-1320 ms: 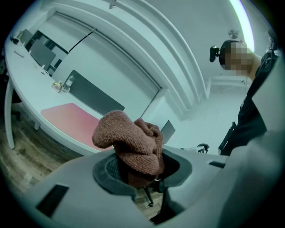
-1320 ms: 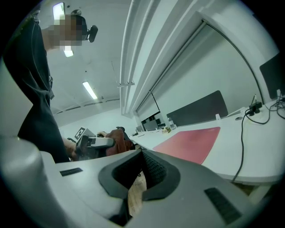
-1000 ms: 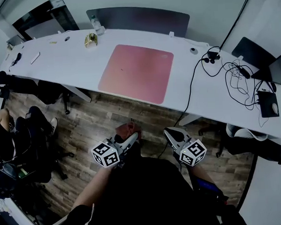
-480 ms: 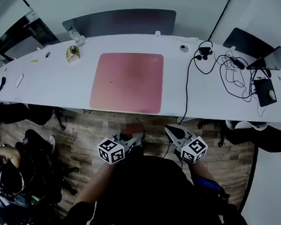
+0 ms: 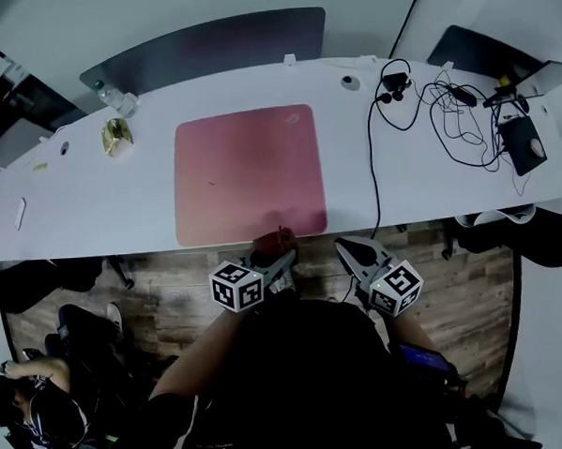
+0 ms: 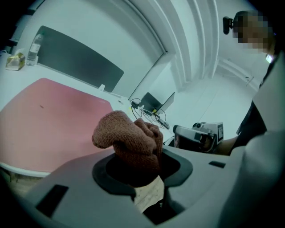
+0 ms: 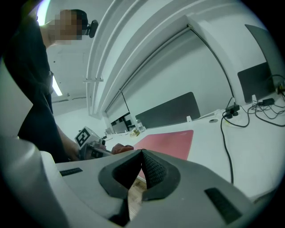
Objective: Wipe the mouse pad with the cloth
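Next, I'd say: lower cloth onto pad, flatten the bunch, press evenly, overlapping strokes from the near edge. Left tongs clenched on the wadded cloth, off the bench, just short of the pad. Right tongs closed on nothing, touching nothing

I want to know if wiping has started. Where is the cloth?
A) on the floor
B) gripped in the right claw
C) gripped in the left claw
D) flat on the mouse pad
C: the left gripper view shows the cloth bunched in the left claw, with the mouse pad ahead of it.
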